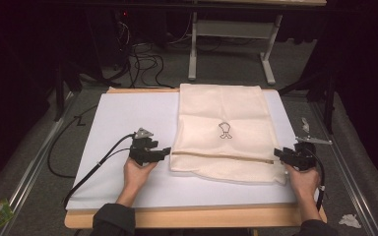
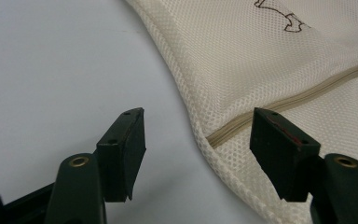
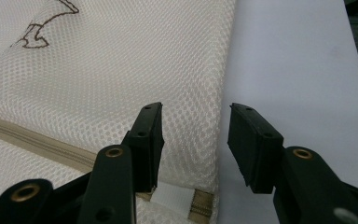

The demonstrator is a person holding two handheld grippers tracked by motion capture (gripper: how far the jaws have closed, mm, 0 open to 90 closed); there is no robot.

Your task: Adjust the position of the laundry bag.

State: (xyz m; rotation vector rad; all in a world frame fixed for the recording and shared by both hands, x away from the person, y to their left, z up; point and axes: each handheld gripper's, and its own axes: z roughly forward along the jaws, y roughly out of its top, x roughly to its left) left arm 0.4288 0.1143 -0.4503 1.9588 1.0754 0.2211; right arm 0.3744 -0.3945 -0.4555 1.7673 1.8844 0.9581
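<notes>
Cream mesh bag (image 1: 224,132) lies flat on the white sheet (image 1: 128,118) covering the bench (image 1: 192,219), right of centre, far edge at the sheet's far side. Zip (image 1: 226,157) runs left-right across the bag's near part; small dark outline print (image 1: 225,130) sits mid-bag.

Left gripper (image 1: 166,151) is just beside the bag's left edge at the zip end, jaws open w/ nothing between them but sheet & bag edge. In left gripper view the zip end (image 2: 223,135) lies btwn the spread jaws.

Right gripper (image 1: 277,153) is at the bag's right edge by the zip's other end, also open, not clamping. In right gripper view the bag's edge (image 3: 214,116) lies in the gap btwn the jaws; a white tab (image 3: 172,198) shows at the zip end.
</notes>
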